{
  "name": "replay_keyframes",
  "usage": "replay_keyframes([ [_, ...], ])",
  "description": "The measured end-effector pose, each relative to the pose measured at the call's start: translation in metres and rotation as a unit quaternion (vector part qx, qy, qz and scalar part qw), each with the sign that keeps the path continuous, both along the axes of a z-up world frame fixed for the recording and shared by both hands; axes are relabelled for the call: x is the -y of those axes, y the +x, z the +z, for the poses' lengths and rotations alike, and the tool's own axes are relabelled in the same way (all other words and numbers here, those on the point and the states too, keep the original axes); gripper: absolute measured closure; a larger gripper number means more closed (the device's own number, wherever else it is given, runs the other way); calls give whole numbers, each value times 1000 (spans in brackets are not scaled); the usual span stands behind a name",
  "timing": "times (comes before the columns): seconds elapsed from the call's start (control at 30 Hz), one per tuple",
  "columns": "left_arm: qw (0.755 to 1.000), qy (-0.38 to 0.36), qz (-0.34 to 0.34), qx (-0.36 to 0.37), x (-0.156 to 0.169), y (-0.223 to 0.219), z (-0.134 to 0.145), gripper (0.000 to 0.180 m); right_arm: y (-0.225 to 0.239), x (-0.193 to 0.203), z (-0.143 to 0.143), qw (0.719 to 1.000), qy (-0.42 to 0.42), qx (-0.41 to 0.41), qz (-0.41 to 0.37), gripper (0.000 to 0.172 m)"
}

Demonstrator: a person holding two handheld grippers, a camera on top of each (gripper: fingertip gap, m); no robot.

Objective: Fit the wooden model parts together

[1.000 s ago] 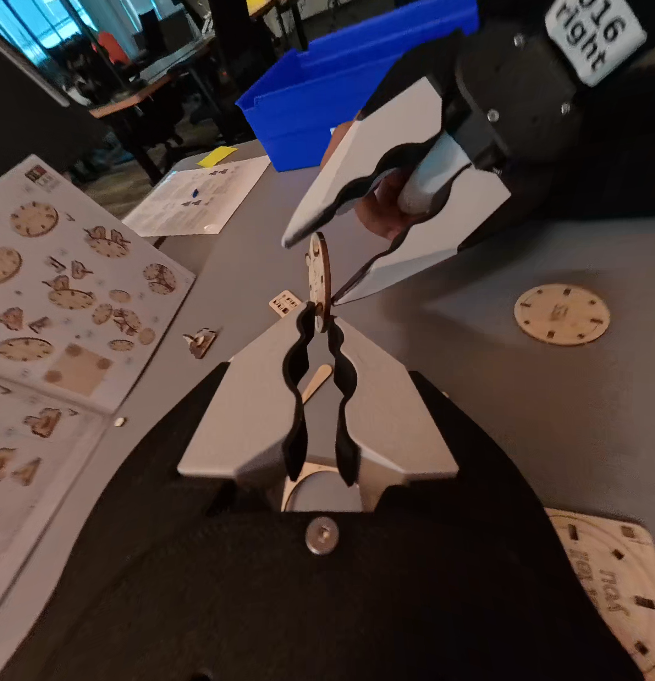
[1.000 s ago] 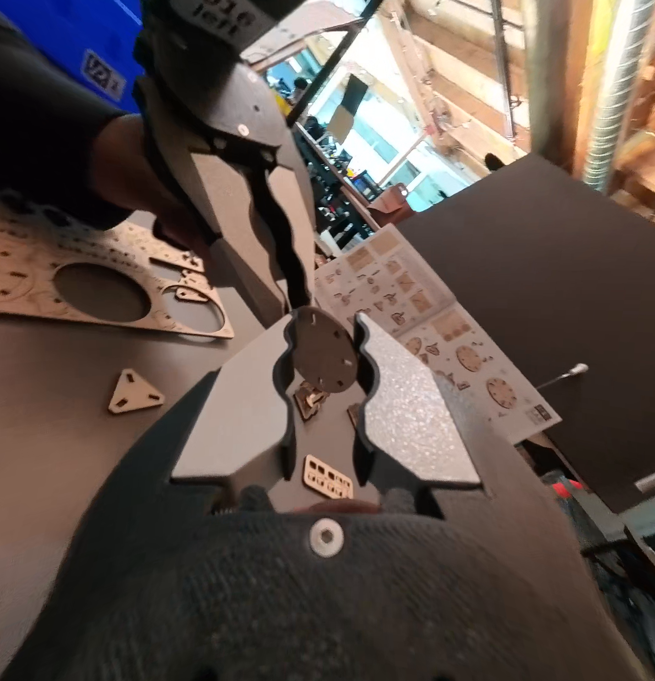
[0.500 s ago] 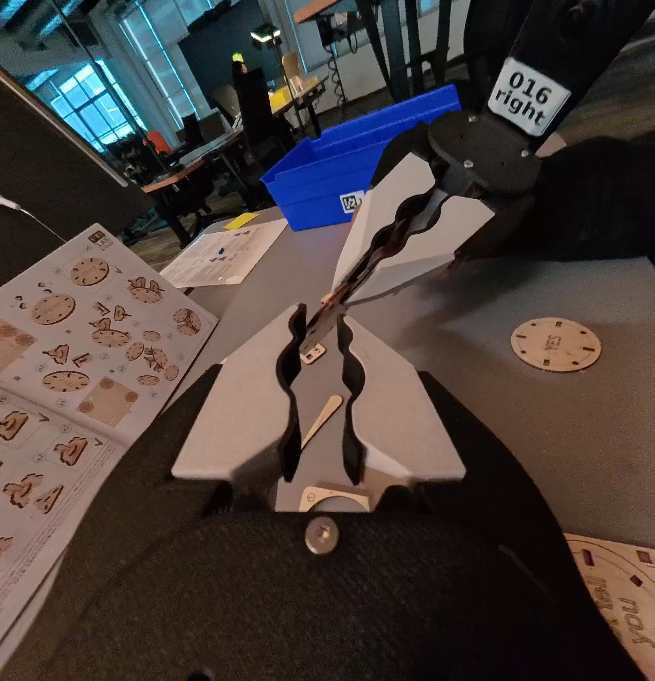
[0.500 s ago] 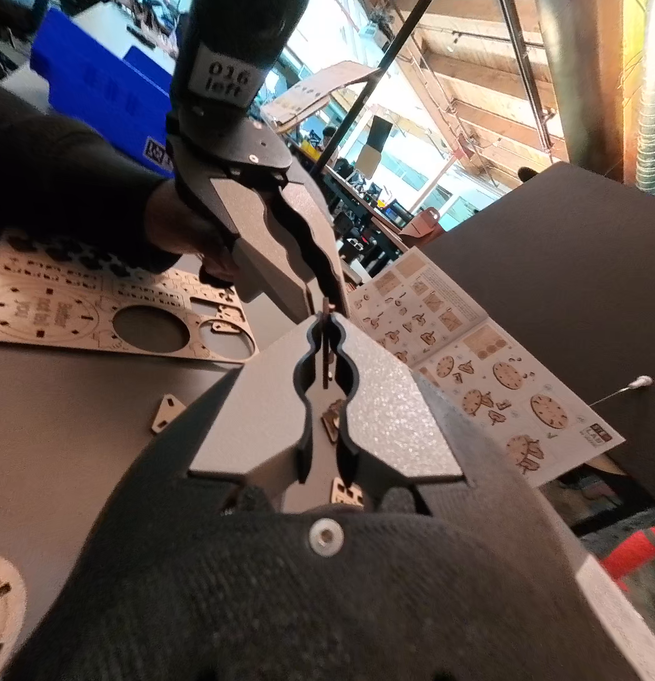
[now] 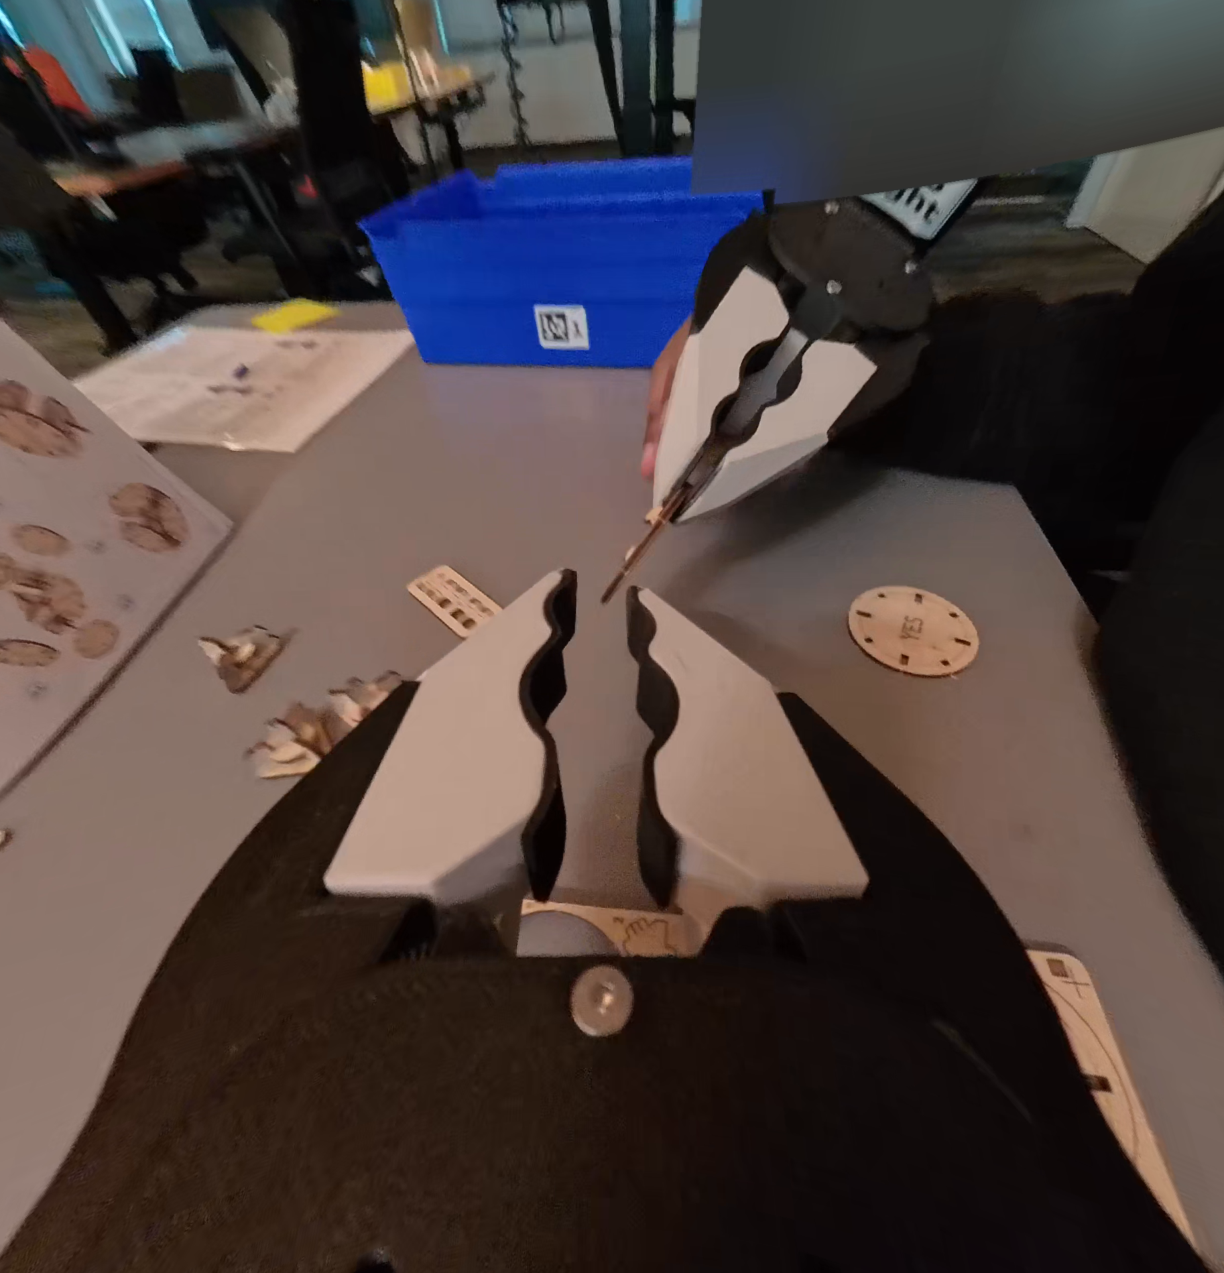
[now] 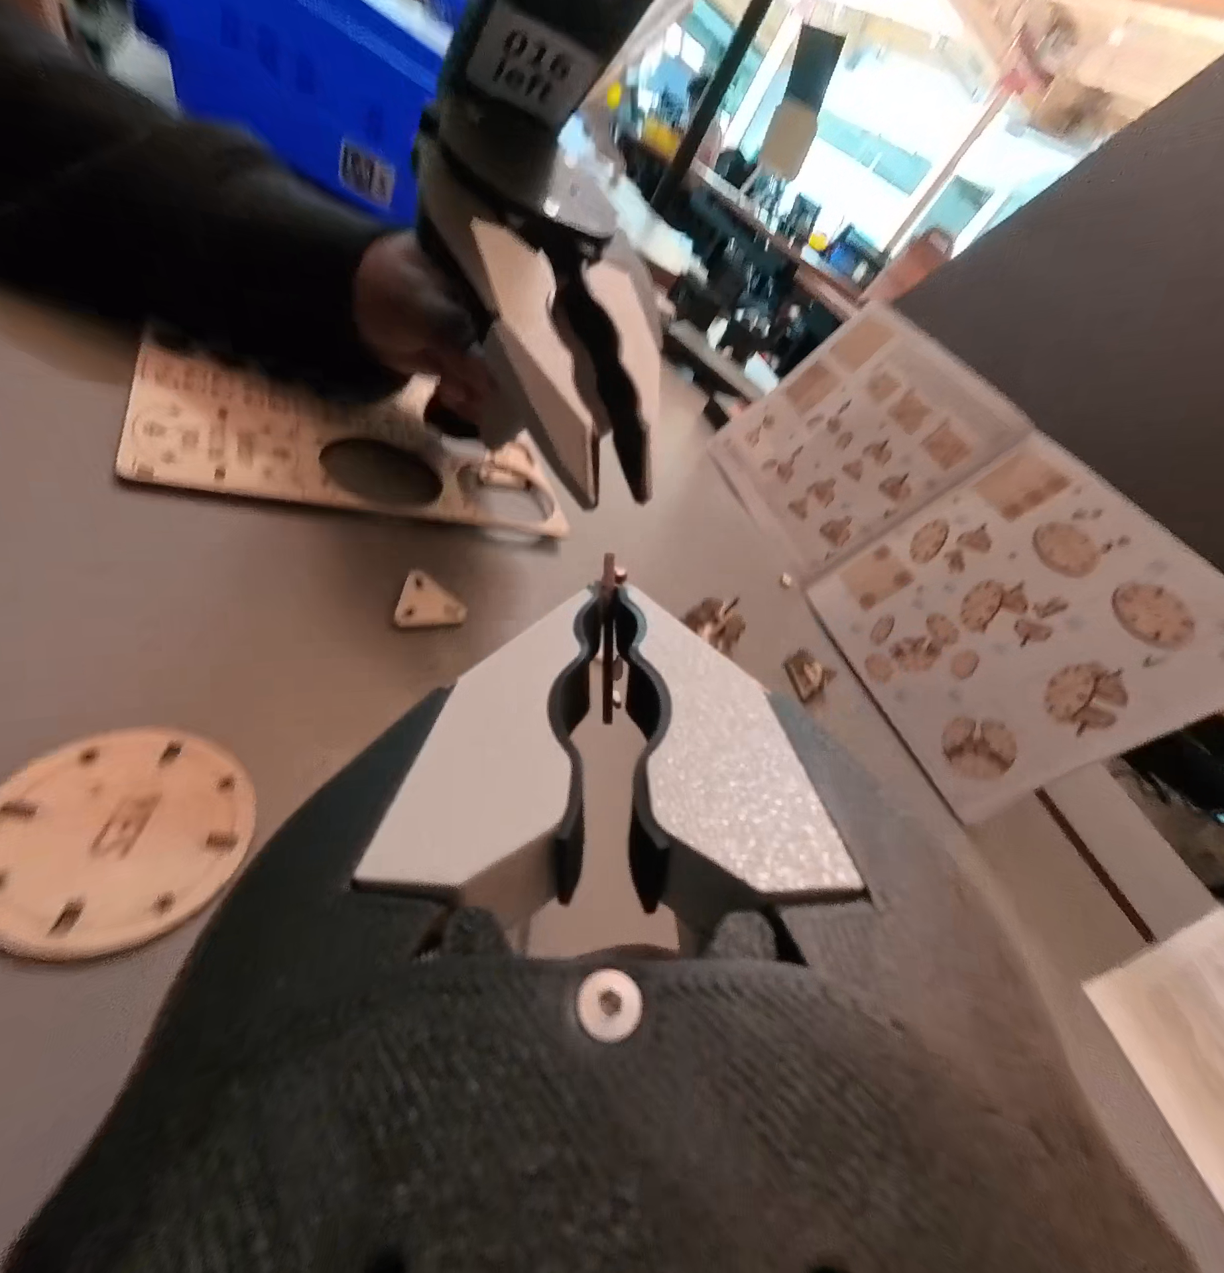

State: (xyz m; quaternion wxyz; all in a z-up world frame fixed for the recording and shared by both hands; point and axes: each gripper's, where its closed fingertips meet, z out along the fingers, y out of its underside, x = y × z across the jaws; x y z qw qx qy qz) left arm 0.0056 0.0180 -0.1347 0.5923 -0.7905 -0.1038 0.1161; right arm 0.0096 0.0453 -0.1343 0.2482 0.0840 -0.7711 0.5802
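My right gripper (image 6: 608,598) is shut on a thin round wooden disc (image 6: 607,647), held edge-on between its pads with small pegs sticking out. In the left wrist view the same disc (image 5: 638,556) juts from the right gripper (image 5: 671,513) toward my left fingertips. My left gripper (image 5: 599,585) is open and holds nothing; the disc's edge hangs just in front of its tips without touching them. In the right wrist view the left gripper (image 6: 613,492) hangs open just beyond the disc.
A slotted wooden disc (image 5: 912,640) lies on the grey table (image 5: 416,468) at right. Small wooden parts (image 5: 241,654), a slotted strip (image 5: 454,601), a triangle (image 6: 427,605) and a cut-out plywood sheet (image 6: 265,448) lie around. Instruction sheets (image 6: 995,620) lie left, a blue bin (image 5: 561,268) behind. The grippers are tip to tip, or close to it. The triangle (image 6: 427,605) lies around 8 centimetres away from my left fingertips.
A second ago my left gripper held the disc and the right was open around it. The right shut on the disc, the left opened, and the two grippers have drawn apart.
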Motion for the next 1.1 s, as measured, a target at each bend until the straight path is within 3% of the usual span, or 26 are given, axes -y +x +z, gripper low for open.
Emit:
replay_keyframes([
  [0.1,997,-58,4,55,-2,-1,-24,168,4,-30,-27,995,85,-24,-35,171],
  [0.2,995,-78,22,66,1,-5,-31,171,8,-65,-51,981,177,-45,-70,169],
  [0.33,995,-76,33,64,3,-8,-30,172,18,-94,-66,967,228,-34,-104,137],
  [0.4,995,-75,39,60,4,-10,-27,171,20,-102,-60,968,218,-25,-122,129],
  [0.5,996,-51,35,59,-2,-7,-15,170,20,-104,-29,981,113,22,-155,133],
  [0.57,996,-34,23,74,-13,-4,-6,168,9,-105,18,975,-69,82,-193,144],
  [0.63,993,-34,2,116,-29,-2,-6,164,-3,-117,66,919,-296,172,-197,138],
  [0.7,982,-58,-25,178,-47,-1,-16,160,-19,-138,96,838,-459,222,-195,172],
  [0.73,976,-71,-40,200,-55,-1,-23,159,-28,-144,101,808,-504,230,-202,172],
  [0.77,973,-83,-43,213,-63,-5,-30,157,-35,-141,103,797,-519,227,-210,172],
  [0.9,960,-130,-55,243,-95,-22,-57,151,-58,-108,97,810,-481,175,-286,172],
  [0.97,953,-141,-61,263,-109,-28,-65,142,-70,-108,95,797,-474,149,-343,172],
  [1.1,948,-156,-77,265,-126,-32,-73,134,-72,-101,97,807,-450,71,-376,172],
])
